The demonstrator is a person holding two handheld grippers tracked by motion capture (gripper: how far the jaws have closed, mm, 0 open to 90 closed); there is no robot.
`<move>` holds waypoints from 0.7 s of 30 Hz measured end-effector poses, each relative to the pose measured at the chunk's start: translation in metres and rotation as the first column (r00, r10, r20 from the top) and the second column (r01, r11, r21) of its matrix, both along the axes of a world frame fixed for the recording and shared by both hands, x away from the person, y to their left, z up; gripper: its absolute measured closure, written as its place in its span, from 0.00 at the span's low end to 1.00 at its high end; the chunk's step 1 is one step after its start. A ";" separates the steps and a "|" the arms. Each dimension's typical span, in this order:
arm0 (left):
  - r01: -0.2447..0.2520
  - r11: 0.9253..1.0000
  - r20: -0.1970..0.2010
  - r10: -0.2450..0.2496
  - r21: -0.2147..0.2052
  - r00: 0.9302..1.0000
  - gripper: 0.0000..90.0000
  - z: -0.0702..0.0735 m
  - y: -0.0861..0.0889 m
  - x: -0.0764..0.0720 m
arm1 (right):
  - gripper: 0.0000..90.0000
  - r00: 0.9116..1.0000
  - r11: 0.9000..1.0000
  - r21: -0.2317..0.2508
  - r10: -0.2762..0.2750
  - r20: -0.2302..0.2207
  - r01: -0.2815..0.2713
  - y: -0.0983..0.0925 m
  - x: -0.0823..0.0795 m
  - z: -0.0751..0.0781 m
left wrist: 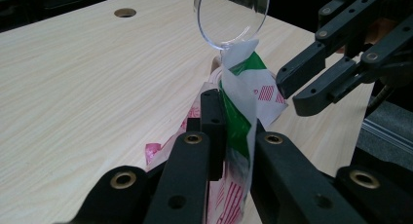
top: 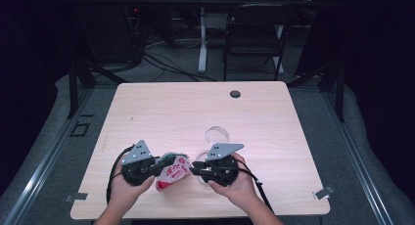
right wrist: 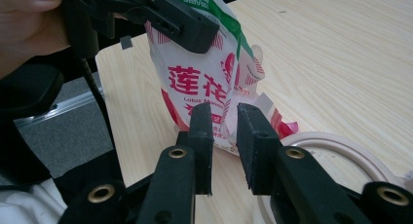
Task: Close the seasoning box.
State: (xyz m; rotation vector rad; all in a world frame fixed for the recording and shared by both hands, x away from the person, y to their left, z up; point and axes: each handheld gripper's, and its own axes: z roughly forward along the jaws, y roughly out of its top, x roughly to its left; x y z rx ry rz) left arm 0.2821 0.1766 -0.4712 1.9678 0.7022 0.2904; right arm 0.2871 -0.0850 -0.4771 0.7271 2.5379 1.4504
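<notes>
pale wood table (top: 161, 107) carries the red-and-white packet (top: 172, 172) near its front edge, pinched by the left gripper (left wrist: 233, 136). right gripper (right wrist: 224, 136), jaws narrowly apart, should close squarely on the packet's edge beside the tape ring (right wrist: 341, 146).

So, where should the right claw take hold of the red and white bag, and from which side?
At the loose top corner beside the left claw, coming level from the right. The left claw is shut on the top seam of the bag, so the bag hangs upright and its flat film edge faces the right claw, whose jaws stand apart before it. A pinch across this thin edge probably holds best.
</notes>
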 end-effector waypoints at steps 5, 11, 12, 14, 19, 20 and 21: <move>0.000 1.000 -0.003 0.000 -0.003 1.000 0.97 0.000 0.000 -0.001 | 0.85 1.000 1.000 -0.013 0.004 0.005 -0.004 0.006 0.002 -0.002; 0.002 1.000 -0.003 -0.002 -0.001 1.000 0.97 -0.001 0.000 -0.002 | 0.85 1.000 1.000 -0.008 0.009 0.012 -0.009 0.012 0.006 -0.001; 0.002 1.000 -0.003 -0.002 -0.001 1.000 0.97 -0.001 0.000 -0.002 | 0.86 1.000 1.000 -0.005 0.012 0.015 -0.012 0.014 0.006 0.000; 0.003 1.000 -0.004 -0.003 -0.003 1.000 0.97 -0.001 0.000 -0.002 | 0.86 1.000 1.000 -0.004 0.019 0.022 -0.019 0.016 0.006 0.001; 0.008 1.000 -0.003 -0.008 -0.004 1.000 0.96 -0.001 -0.001 -0.004 | 0.88 0.999 0.999 -0.021 0.025 0.028 -0.025 0.021 0.007 0.002; 0.009 1.000 -0.004 -0.009 -0.004 1.000 0.96 -0.001 -0.001 -0.004 | 0.88 0.999 0.999 -0.026 0.023 0.027 -0.022 0.022 0.008 0.002; 0.010 1.000 -0.006 -0.010 -0.005 1.000 0.96 -0.001 -0.001 -0.004 | 0.88 0.999 0.999 -0.028 0.024 0.023 -0.023 0.023 0.009 0.001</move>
